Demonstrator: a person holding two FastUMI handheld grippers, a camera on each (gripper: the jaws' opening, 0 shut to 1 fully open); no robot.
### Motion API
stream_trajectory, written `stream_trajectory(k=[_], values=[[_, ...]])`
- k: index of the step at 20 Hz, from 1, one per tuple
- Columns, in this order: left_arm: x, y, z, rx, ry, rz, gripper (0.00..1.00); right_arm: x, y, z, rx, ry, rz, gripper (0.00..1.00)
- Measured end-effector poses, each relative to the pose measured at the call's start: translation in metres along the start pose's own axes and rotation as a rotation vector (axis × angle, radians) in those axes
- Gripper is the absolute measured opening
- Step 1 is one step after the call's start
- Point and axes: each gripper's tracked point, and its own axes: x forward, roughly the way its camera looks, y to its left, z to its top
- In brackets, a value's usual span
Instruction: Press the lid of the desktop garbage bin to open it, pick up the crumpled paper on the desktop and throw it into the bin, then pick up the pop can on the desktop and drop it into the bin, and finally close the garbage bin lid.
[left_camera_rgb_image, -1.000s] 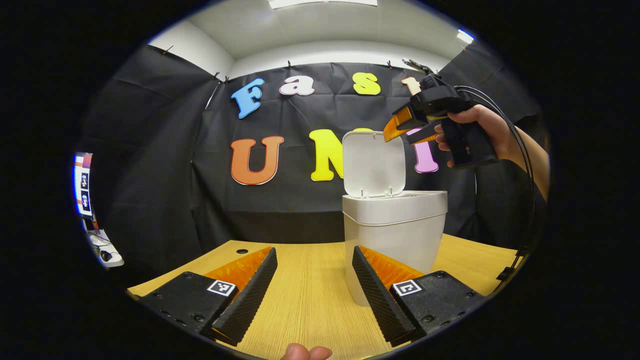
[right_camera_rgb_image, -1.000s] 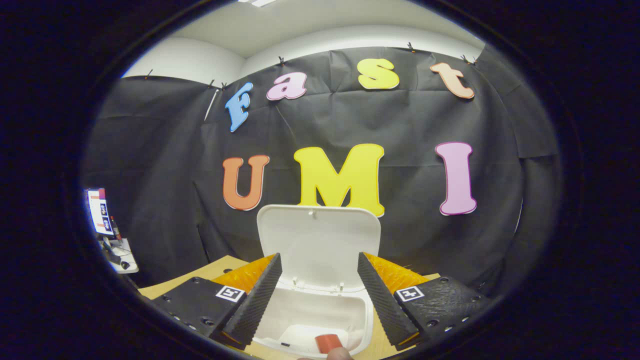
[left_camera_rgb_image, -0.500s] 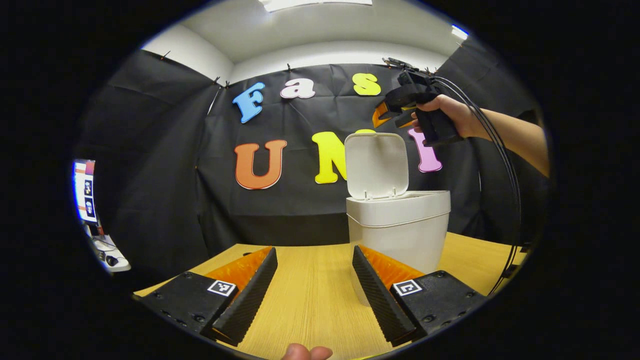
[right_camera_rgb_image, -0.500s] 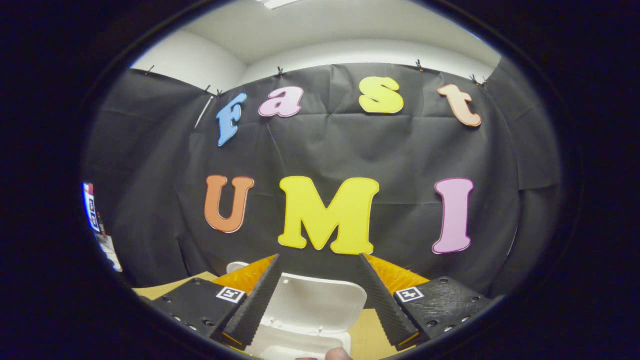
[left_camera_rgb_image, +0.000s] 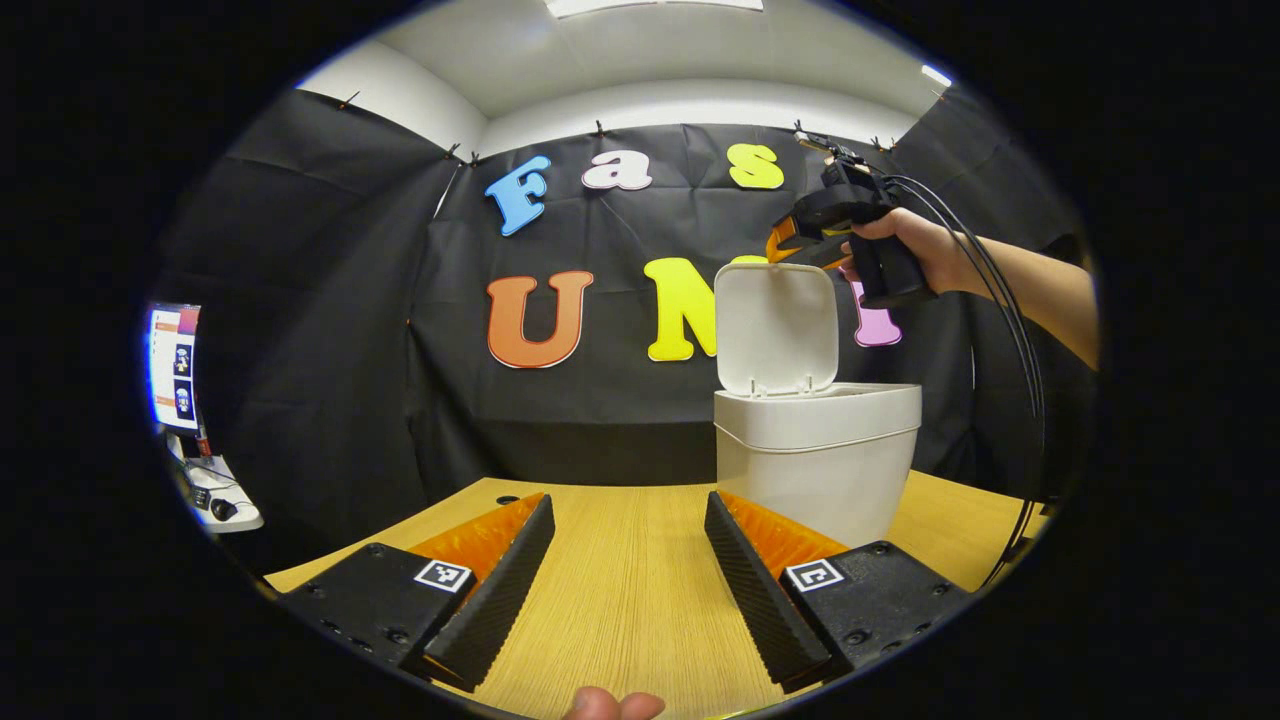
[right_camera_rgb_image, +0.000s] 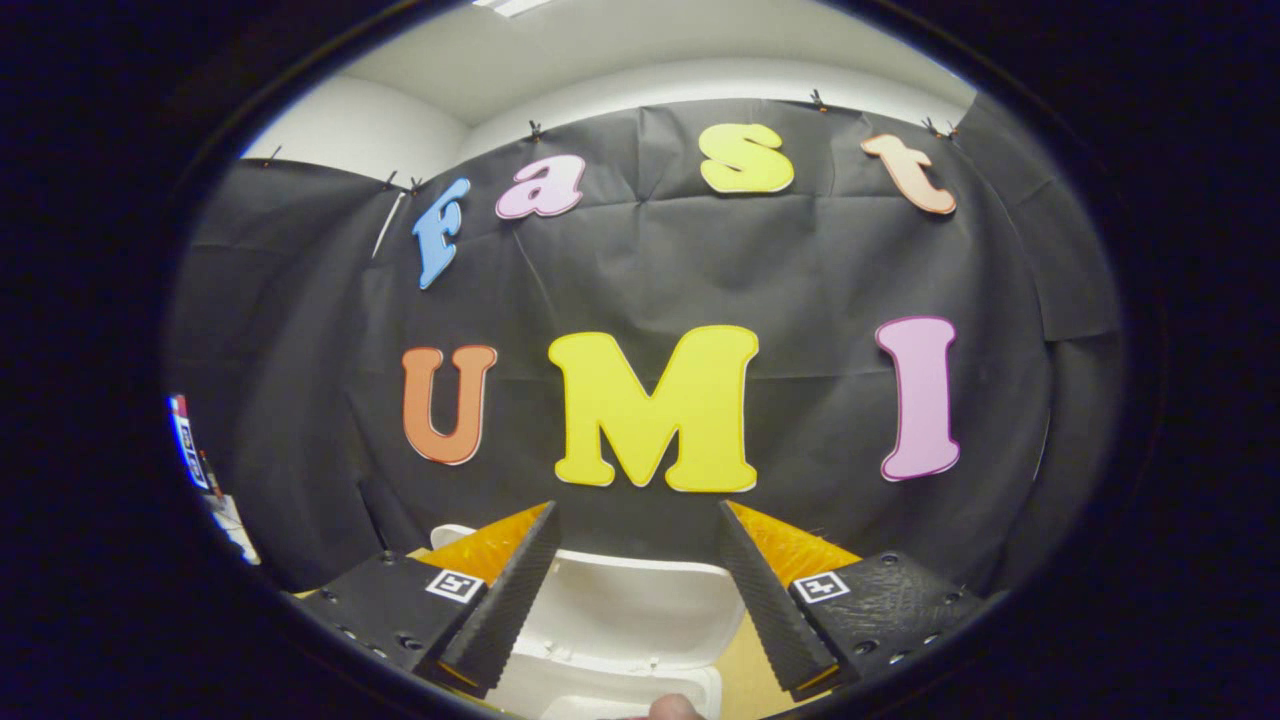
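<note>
Garbage bin (left_camera_rgb_image: 815, 465), white, stands on the wooden tabletop (left_camera_rgb_image: 630, 590) toward its right side, near the far edge. Its lid (left_camera_rgb_image: 776, 327) is raised upright at the rear of the rim; the interior is hidden from the left gripper view and cut off in the right gripper view, so the contents cannot be told. The left gripper (left_camera_rgb_image: 628, 580), fingers spread and empty, hovers low over the tabletop's near edge, the bin just beyond its right finger. The right gripper (right_camera_rgb_image: 635, 590), fingers likewise spread and empty, is held above the lid's top edge by a hand (left_camera_rgb_image: 915, 250).
</note>
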Motion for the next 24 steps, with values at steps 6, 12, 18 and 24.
stream_trajectory(k=[6,12,18,24], values=[[-0.002,-0.002,0.002,0.008,-0.004,0.002,0.98,-0.023,0.004,-0.017,0.043,0.066,0.041,0.99],[-0.002,-0.004,0.002,0.034,-0.006,0.010,0.98,-0.064,0.017,-0.077,0.020,0.196,0.096,0.99],[0.000,-0.005,-0.001,0.018,0.003,0.002,0.98,-0.100,0.024,-0.095,-0.041,0.107,0.108,0.96],[-0.003,-0.002,0.006,-0.009,-0.013,0.010,0.98,-0.117,0.015,-0.133,-0.028,0.141,0.106,0.98]])
